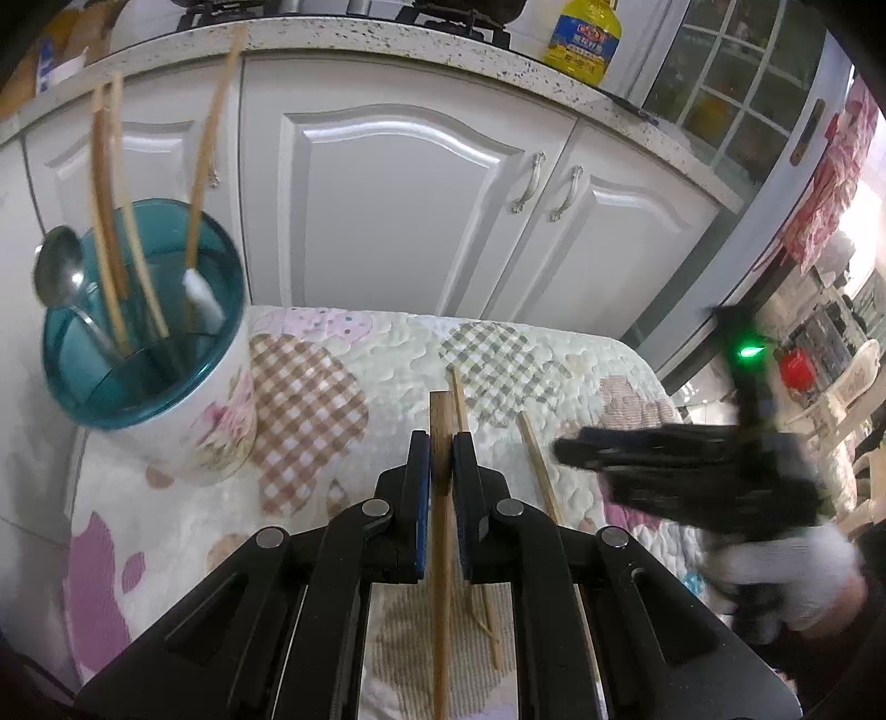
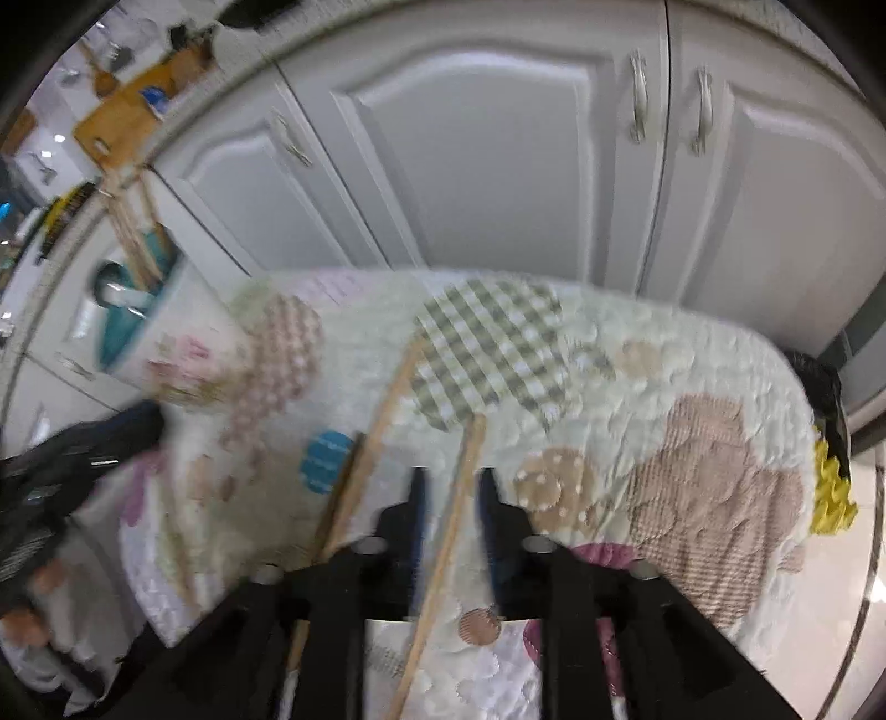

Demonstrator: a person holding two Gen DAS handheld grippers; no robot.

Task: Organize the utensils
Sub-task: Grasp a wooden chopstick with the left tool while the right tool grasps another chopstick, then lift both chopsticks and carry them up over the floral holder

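Observation:
My left gripper [image 1: 441, 443] is shut on a wooden chopstick [image 1: 441, 410], held lifted over the patchwork quilt [image 1: 310, 399]. At the left stands a floral utensil holder with a teal rim [image 1: 166, 387]; it holds several chopsticks [image 1: 111, 221] and a metal spoon [image 1: 55, 271]. Two more chopsticks [image 1: 540, 465] lie loose on the quilt. My right gripper [image 2: 451, 476] is open, with a chopstick [image 2: 468, 443] between its fingers and a gap on each side. Another chopstick [image 2: 382, 415] lies just to its left. The right wrist view is blurred.
White cabinet doors [image 1: 398, 210] rise behind the quilted surface, under a speckled counter with a yellow oil bottle [image 1: 584, 39]. A hand in a white glove [image 1: 786, 570] holds the right gripper. A yellow item [image 2: 830, 487] hangs at the quilt's right edge.

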